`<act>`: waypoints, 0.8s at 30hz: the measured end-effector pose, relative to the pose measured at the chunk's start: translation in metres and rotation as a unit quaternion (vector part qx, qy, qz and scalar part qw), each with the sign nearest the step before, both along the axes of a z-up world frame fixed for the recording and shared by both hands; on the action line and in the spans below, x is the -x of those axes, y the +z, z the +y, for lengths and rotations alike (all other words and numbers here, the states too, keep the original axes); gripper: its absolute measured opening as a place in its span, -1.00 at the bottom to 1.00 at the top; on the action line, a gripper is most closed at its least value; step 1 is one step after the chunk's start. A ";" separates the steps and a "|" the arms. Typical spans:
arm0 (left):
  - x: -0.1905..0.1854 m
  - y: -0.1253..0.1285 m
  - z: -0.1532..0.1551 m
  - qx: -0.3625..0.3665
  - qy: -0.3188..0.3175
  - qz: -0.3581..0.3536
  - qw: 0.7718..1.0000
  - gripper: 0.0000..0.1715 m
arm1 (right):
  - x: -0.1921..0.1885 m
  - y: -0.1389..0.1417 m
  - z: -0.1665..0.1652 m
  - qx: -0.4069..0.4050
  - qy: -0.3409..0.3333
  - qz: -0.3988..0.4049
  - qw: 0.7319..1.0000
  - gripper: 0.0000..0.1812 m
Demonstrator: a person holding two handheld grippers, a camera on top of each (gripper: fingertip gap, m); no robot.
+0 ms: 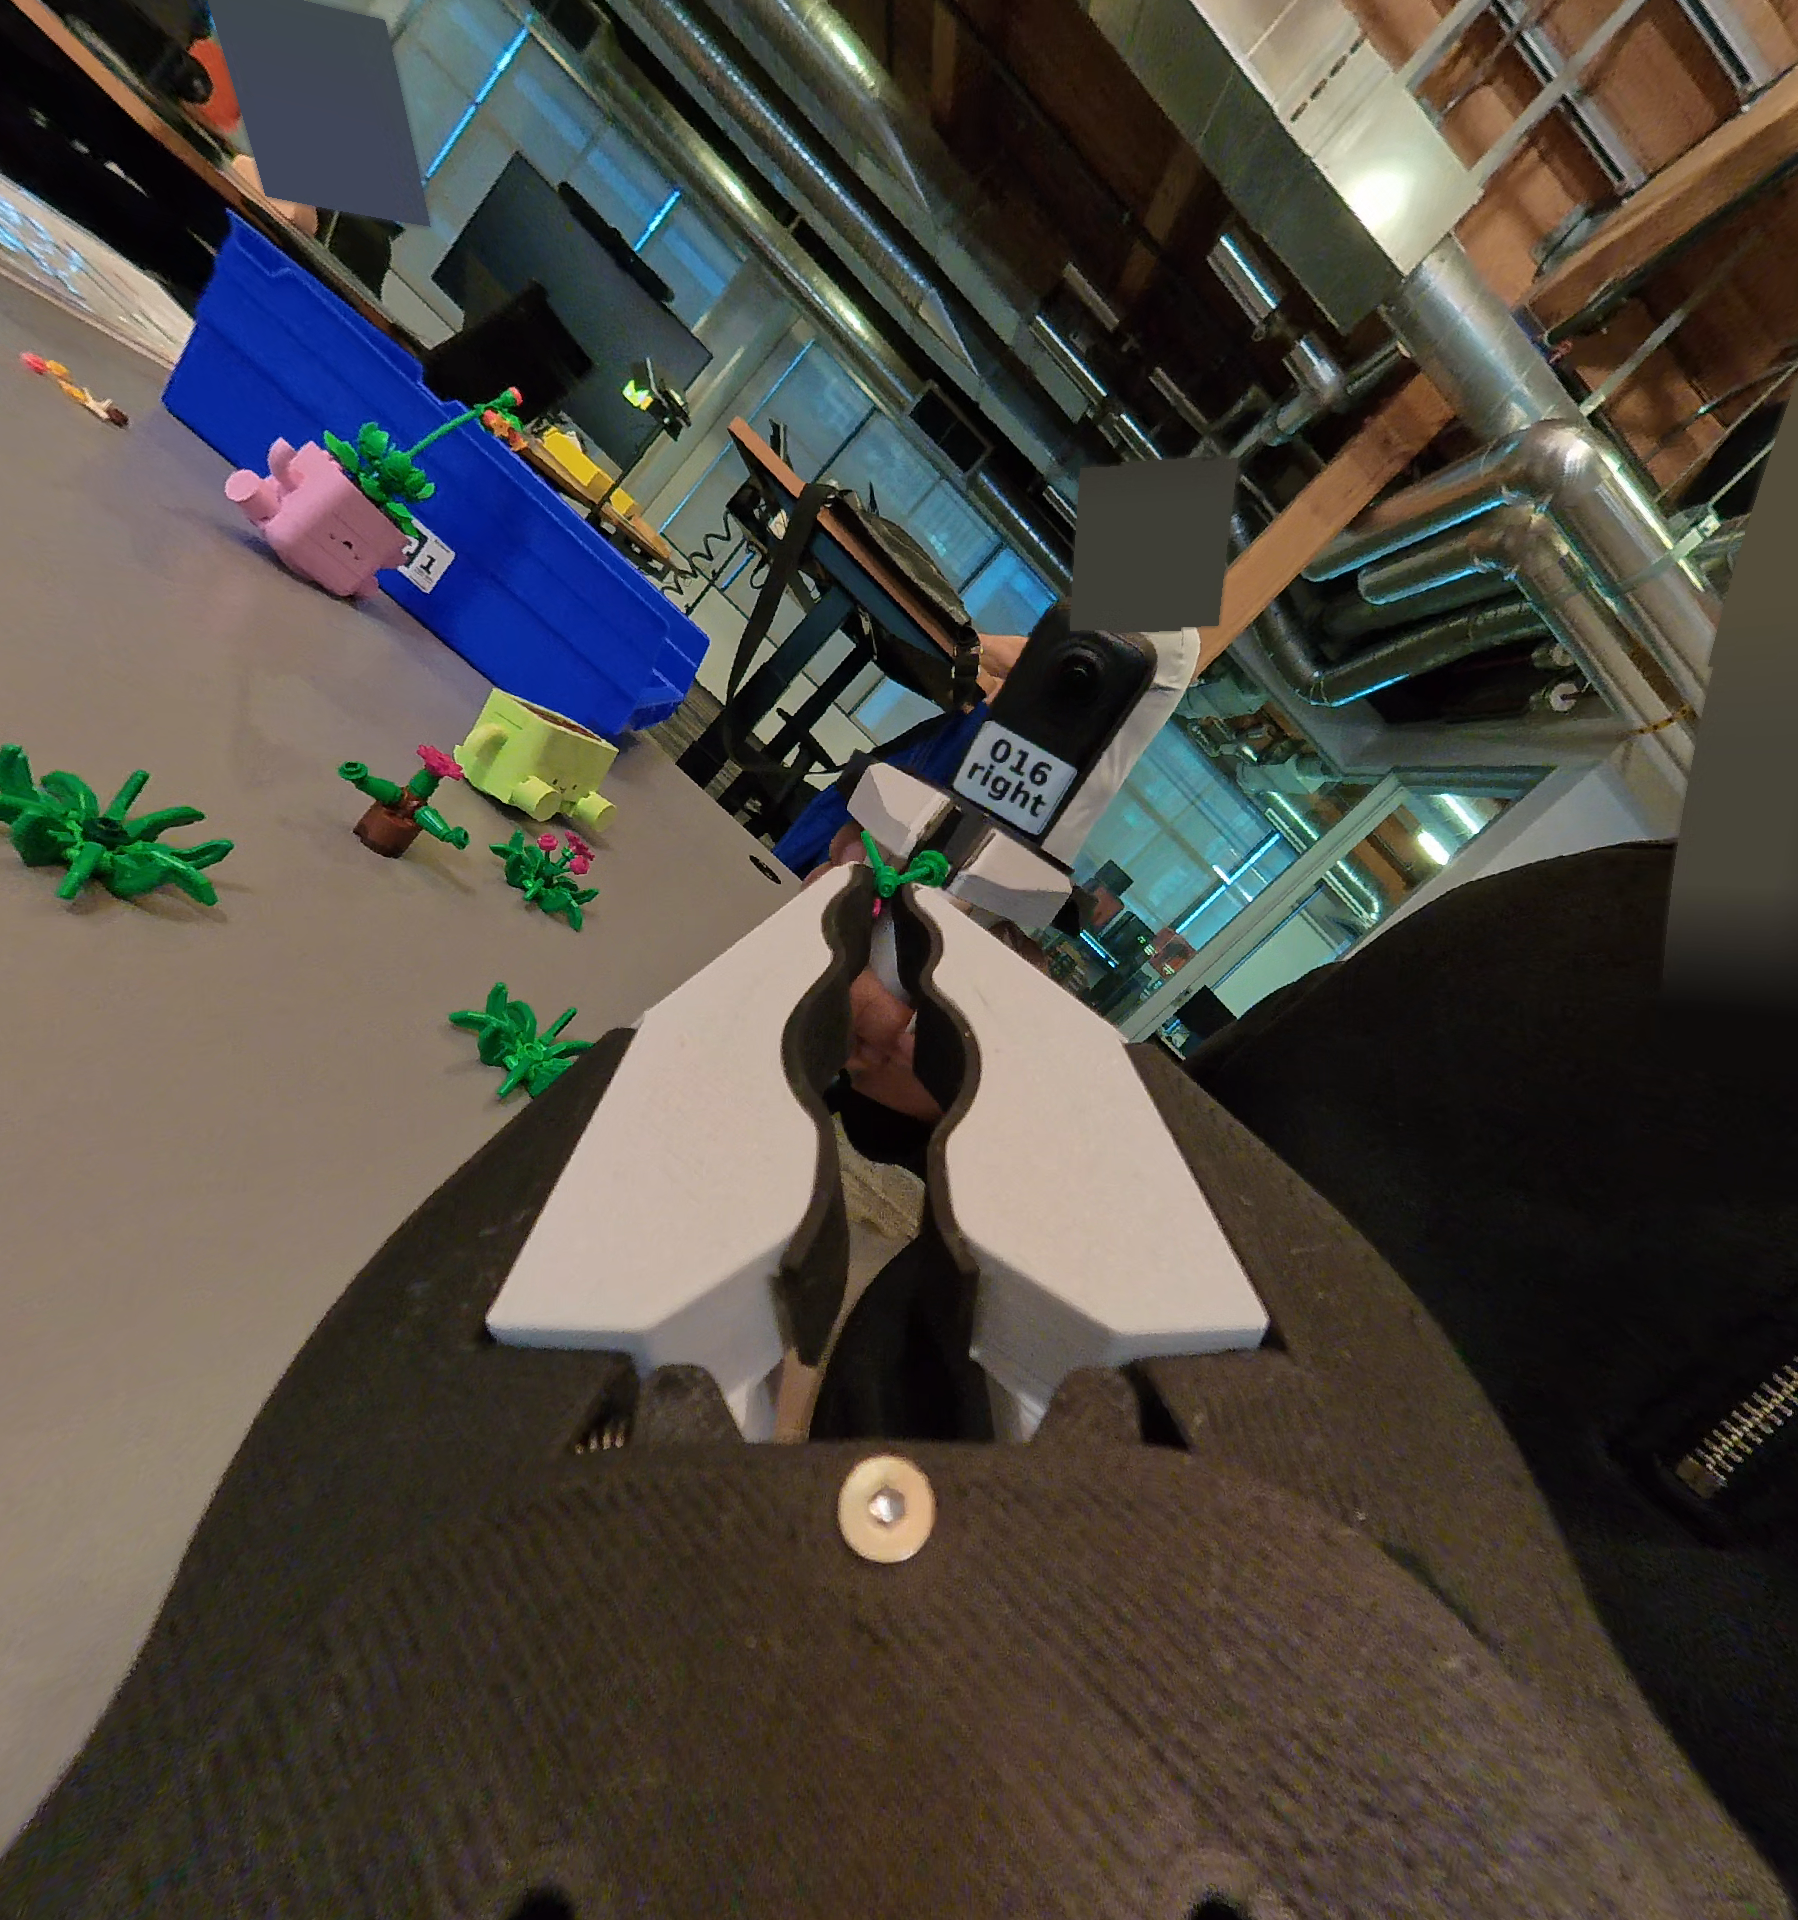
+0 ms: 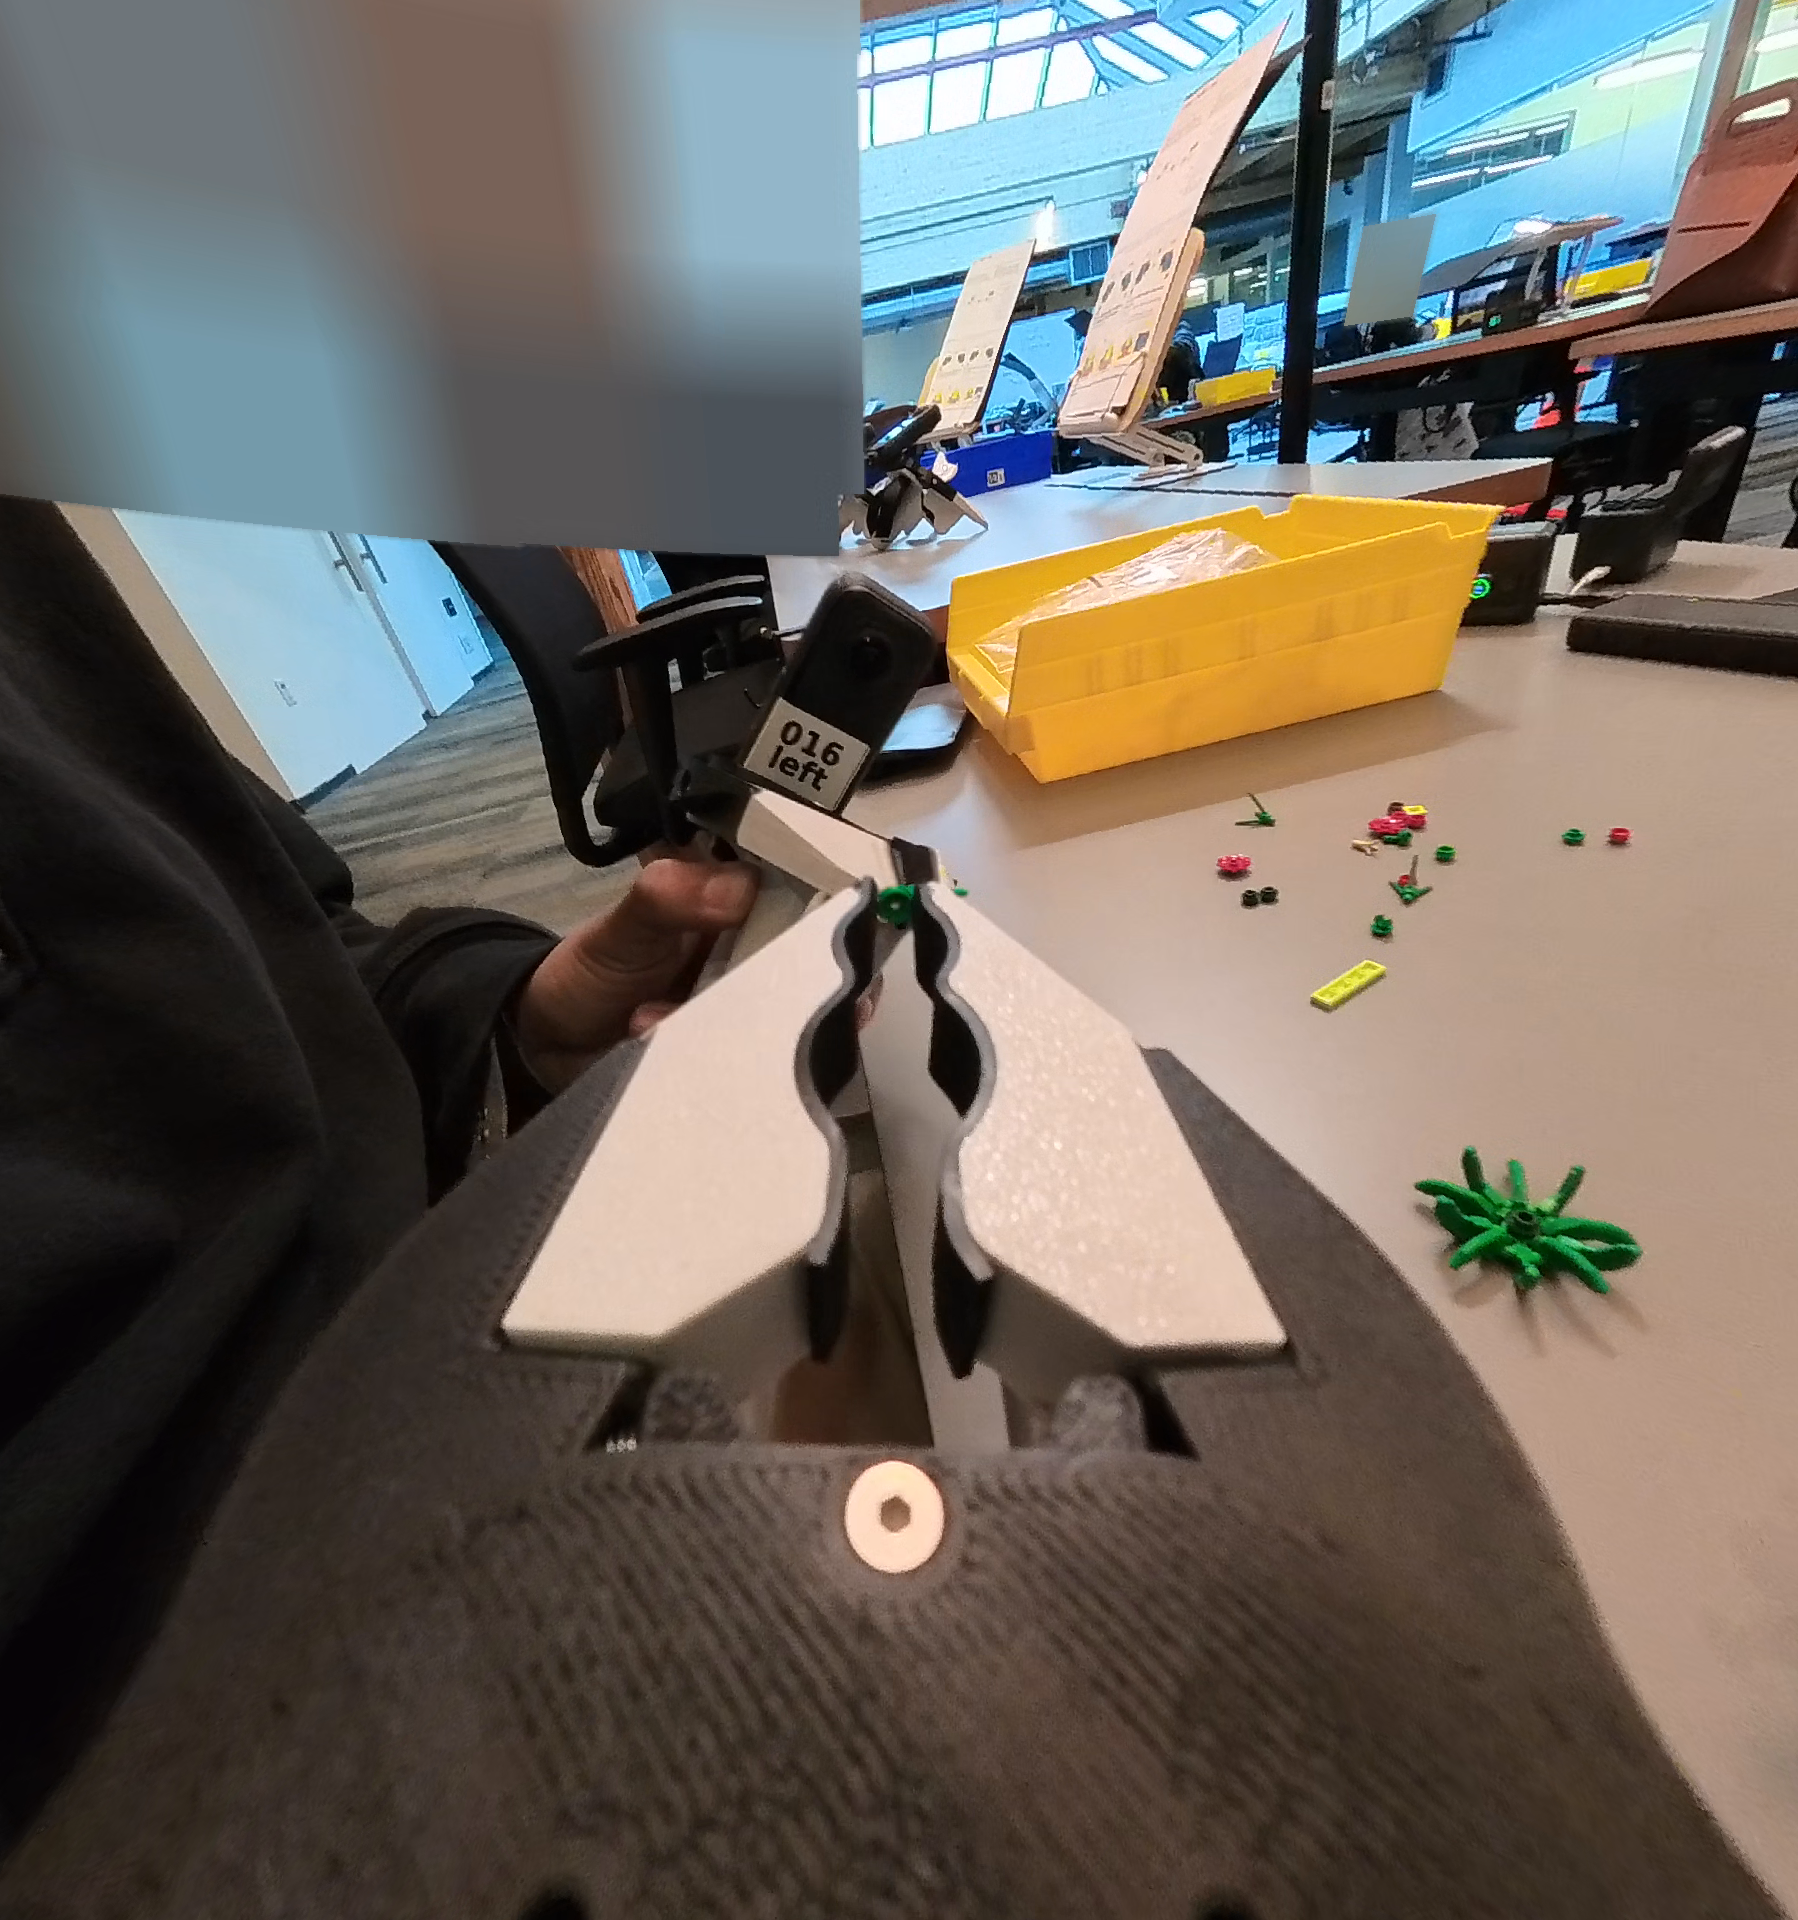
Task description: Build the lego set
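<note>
My left gripper is shut on a small green flower stem with a pink bit showing in its jaws. My right gripper is shut on a small green piece. The two grippers meet tip to tip in the air off the table's edge, with the green parts touching. The right gripper faces me in the left wrist view, and the left gripper faces me in the right wrist view. A pink pot with a green plant and a lime pot stand on the grey table.
A blue bin stands behind the pots. Green leaf clusters, a small brown pot with flowers and a flower cluster lie nearby. A yellow bin, a green spiky leaf, a lime plate and several tiny pieces lie on the table. My two grippers' fingertips are within a few centimetres of each other.
</note>
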State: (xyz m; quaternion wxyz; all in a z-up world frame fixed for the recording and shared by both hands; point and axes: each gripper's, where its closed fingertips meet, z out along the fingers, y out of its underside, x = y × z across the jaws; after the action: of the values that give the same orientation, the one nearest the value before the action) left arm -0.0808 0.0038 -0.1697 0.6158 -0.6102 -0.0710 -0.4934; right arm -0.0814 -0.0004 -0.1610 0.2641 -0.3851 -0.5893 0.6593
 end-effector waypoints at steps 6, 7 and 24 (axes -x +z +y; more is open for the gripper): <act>0.000 0.000 0.000 0.000 0.001 0.000 1.000 -0.98 | -0.002 -0.003 0.000 -0.030 -0.007 -0.005 1.000 -0.95; 0.001 0.001 -0.001 -0.004 0.001 -0.004 1.000 -0.99 | -0.002 -0.003 0.001 -0.034 -0.009 -0.007 0.999 -0.95; -0.018 -0.018 0.007 0.052 -0.058 -0.030 0.996 -0.99 | -0.006 -0.005 -0.004 -0.049 -0.007 -0.001 0.999 -0.96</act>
State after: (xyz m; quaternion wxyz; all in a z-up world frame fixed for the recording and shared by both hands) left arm -0.0632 0.0113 -0.1880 0.5508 -0.6297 -0.0792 -0.5420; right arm -0.0752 -0.0040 -0.1656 0.2866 -0.3763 -0.6185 0.6274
